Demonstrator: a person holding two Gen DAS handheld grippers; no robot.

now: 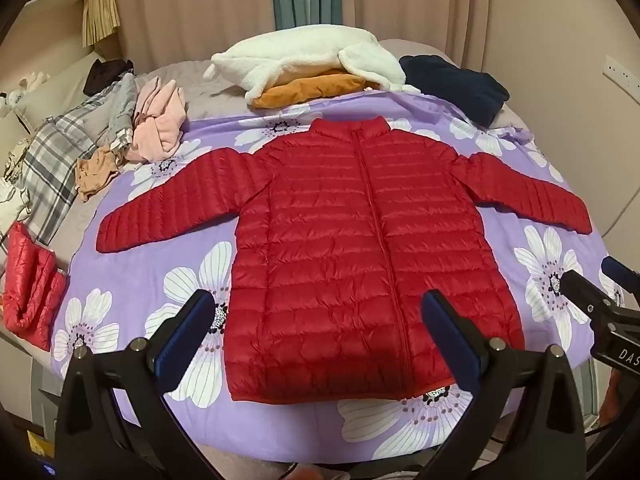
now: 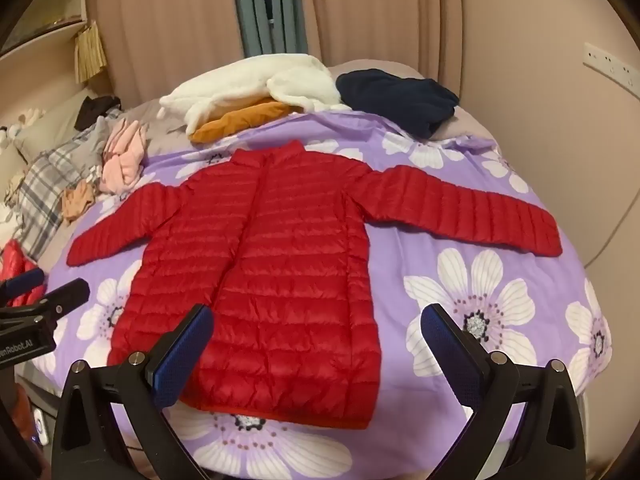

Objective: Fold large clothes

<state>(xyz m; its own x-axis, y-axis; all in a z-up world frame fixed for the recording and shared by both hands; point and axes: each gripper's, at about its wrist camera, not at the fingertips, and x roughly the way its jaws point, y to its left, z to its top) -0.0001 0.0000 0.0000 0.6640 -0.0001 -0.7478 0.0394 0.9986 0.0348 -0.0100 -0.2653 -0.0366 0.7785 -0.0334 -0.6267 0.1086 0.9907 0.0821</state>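
A red puffer jacket (image 1: 360, 248) lies flat and zipped on a purple flowered quilt (image 1: 168, 280), collar to the far side, hem to the near edge, both sleeves spread wide. No fold shows in it yet: by these views the jacket is laid out and smoothed, and the sleeves and body are all left to fold.

At far left, a second red puffer piece (image 1: 30, 284) sits bunched at the bed's edge; whether it is folded is hard to tell. Beyond it lie a plaid cloth (image 1: 52, 164), a pink garment (image 1: 160, 124) and a small tan one (image 1: 96, 172), all loose. The left gripper (image 1: 320, 320) hovers over the jacket's near hem, jaws wide open and holding nothing. The right gripper (image 2: 316, 340) hangs over the jacket's near right side, jaws likewise spread and empty.

At the far side of the bed a white fleece (image 1: 304, 60) rests on an orange garment (image 1: 312, 84), and a dark navy one (image 1: 456, 84) lies to their right.

Pinkish curtains (image 1: 440, 12) close the far wall, with a strip of teal between them, and a white wall socket (image 2: 610, 64) shows at far right.
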